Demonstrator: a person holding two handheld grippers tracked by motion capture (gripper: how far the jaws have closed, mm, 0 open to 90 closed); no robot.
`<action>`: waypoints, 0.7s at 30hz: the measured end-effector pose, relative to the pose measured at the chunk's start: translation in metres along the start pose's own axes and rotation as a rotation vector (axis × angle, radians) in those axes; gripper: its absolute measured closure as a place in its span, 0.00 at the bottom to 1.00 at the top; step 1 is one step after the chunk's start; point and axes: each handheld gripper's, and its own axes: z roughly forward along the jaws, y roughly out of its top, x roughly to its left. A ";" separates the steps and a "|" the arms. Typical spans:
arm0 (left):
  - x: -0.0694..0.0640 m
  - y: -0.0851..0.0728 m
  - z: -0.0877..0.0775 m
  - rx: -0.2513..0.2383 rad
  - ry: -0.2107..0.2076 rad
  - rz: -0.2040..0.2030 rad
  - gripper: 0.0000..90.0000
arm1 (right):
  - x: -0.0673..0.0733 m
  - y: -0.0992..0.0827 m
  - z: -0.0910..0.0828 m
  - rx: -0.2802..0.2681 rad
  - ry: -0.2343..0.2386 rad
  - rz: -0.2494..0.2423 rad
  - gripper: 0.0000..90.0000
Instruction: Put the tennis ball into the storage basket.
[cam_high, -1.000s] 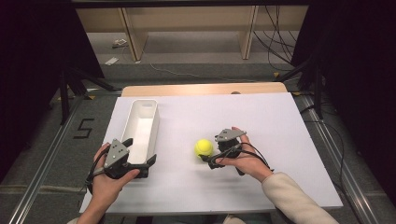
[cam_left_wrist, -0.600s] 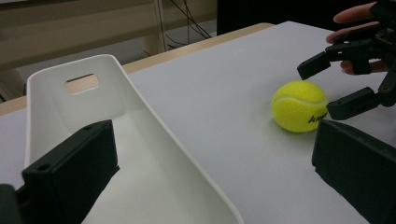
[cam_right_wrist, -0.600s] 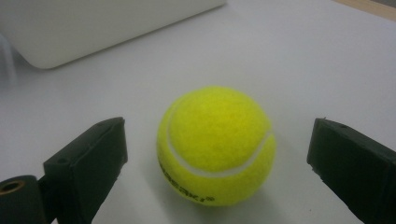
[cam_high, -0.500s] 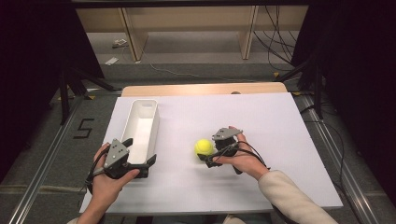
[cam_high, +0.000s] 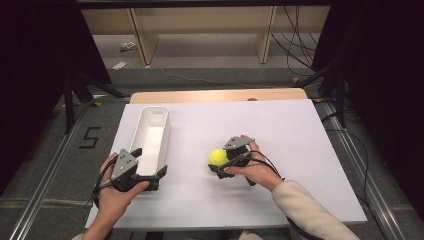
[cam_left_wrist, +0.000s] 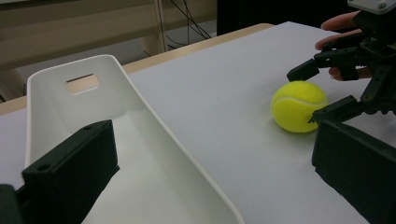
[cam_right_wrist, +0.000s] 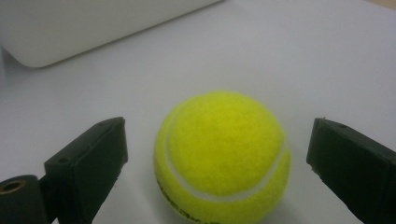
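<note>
A yellow tennis ball (cam_high: 217, 157) rests on the white table, right of a long white bin (cam_high: 159, 131). My right gripper (cam_high: 220, 161) is open, one jaw on each side of the ball (cam_right_wrist: 219, 158), with gaps on both sides. The left gripper (cam_high: 148, 162) is open at the bin's near end. One of its jaws sits inside the bin (cam_left_wrist: 140, 154) and the other outside, so the bin's right wall runs between them. In the left gripper view the ball (cam_left_wrist: 299, 105) lies farther off, between the other gripper's jaws.
The white table top (cam_high: 300, 130) stretches to the right and behind the ball. A wooden strip (cam_high: 215, 95) borders its far edge. Beyond it is grey floor with shelf legs and cables. The bin holds nothing that I can see.
The right gripper has crept a little to the left, bringing its jaws further around the ball. Ball, bin and left gripper have stayed put.
</note>
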 end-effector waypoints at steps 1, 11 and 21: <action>0.000 0.000 0.000 -0.001 0.000 0.002 0.00 | 0.000 0.000 0.001 0.002 0.001 0.001 0.07; 0.000 0.000 0.000 -0.001 0.000 0.002 0.00 | -0.001 -0.001 0.007 0.014 0.004 0.012 0.07; 0.000 0.000 0.000 -0.001 0.000 0.002 0.00 | -0.001 -0.003 0.011 0.023 0.009 0.023 0.09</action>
